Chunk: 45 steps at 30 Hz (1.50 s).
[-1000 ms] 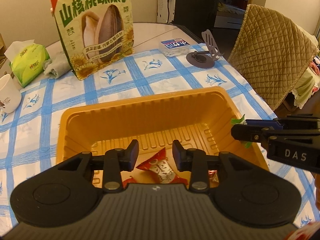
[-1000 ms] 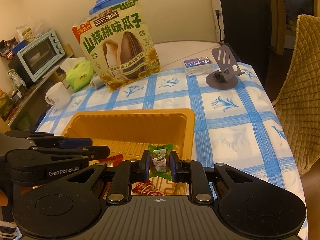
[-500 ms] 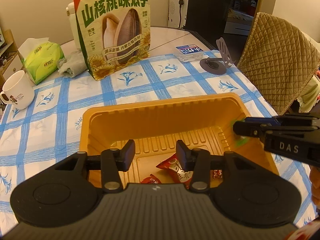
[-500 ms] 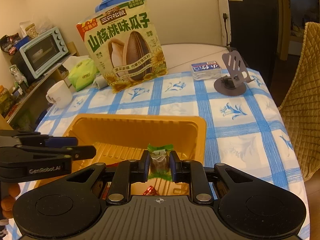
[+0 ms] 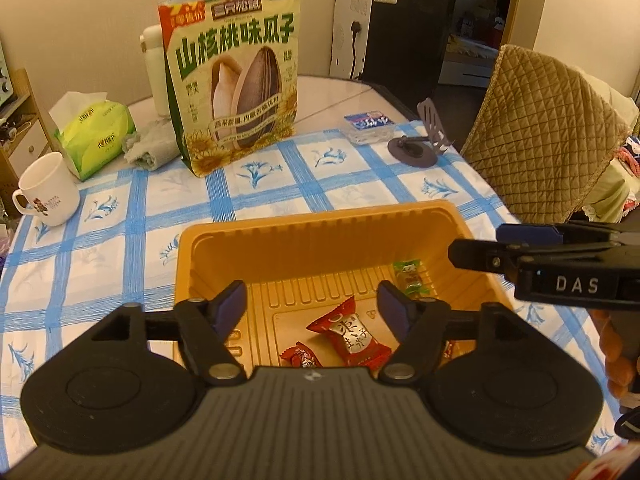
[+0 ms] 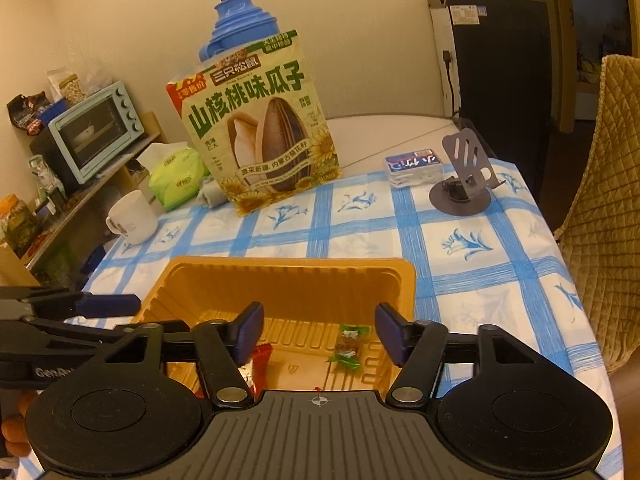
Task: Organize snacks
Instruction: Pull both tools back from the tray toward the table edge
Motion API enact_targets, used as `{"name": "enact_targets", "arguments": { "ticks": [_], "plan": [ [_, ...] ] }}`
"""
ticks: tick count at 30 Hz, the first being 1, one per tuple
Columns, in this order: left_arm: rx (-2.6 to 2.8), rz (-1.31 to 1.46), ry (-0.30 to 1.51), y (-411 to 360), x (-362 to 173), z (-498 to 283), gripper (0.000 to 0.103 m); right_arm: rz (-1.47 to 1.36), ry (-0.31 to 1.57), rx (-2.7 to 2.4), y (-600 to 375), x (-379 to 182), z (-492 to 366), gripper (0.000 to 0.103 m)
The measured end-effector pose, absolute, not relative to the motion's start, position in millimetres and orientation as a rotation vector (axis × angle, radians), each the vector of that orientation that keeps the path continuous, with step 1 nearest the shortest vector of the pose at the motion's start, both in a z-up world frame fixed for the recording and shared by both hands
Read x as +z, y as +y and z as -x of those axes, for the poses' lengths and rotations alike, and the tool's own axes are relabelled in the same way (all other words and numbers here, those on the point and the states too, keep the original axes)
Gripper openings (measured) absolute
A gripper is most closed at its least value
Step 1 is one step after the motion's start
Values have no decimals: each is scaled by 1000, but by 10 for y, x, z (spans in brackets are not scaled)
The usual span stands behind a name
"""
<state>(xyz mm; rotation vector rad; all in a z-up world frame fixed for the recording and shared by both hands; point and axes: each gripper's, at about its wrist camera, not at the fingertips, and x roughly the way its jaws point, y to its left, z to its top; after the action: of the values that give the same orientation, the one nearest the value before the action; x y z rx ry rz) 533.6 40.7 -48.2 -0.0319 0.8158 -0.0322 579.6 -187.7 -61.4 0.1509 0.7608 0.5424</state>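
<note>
Green candy (image 6: 347,347) dropped, below right tongs (image 6: 319,331)

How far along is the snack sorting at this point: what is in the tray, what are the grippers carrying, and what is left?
Done: the green-wrapped candy and at least two red-wrapped candies lie in the orange tray.

In hand: nothing. The left gripper and right gripper have just been opening, jaws spread over the tray with nothing between the pads.

Left: the sunflower seed bag stands outside the tray; no loose candy shows on the tablecloth.
</note>
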Motion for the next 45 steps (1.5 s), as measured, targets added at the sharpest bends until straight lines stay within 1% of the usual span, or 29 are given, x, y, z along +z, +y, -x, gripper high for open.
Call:
{"name": "enact_targets", "arguments": {
  "ticks": [2, 4, 5, 9, 11, 19, 29, 36, 45],
  "plan": [
    [-41, 36, 800, 405, -417, -5267, 76, -159, 752, 543, -1915, -577, -5739, 79],
    [-40, 34, 792, 395, -354, -5195, 84, -173, 744, 553, -1964, -529, -5668, 84],
    [-40, 32, 783, 390, -321, -5153, 85, -175, 741, 557, -1986, -505, -5634, 86],
    [-44, 30, 754, 370, -192, -4960, 87, -177, 716, 560, -2081, -382, -5462, 89],
    [-43, 38, 743, 364, -132, -4847, 90, -183, 704, 564, -2129, -320, -5368, 89],
    [-36, 55, 713, 324, 105, -4325, 90, -183, 665, 591, -2315, -65, -4900, 90],
    [-15, 96, 687, 269, 296, -3524, 90, -159, 656, 628, -2490, 93, -4212, 90],
    [3, 133, 697, 200, 265, -2984, 90, -112, 675, 690, -2485, 84, -3730, 90],
    [33, 165, 745, 87, 59, -2486, 90, -58, 751, 805, -2385, -81, -3293, 90]
  ]
}}
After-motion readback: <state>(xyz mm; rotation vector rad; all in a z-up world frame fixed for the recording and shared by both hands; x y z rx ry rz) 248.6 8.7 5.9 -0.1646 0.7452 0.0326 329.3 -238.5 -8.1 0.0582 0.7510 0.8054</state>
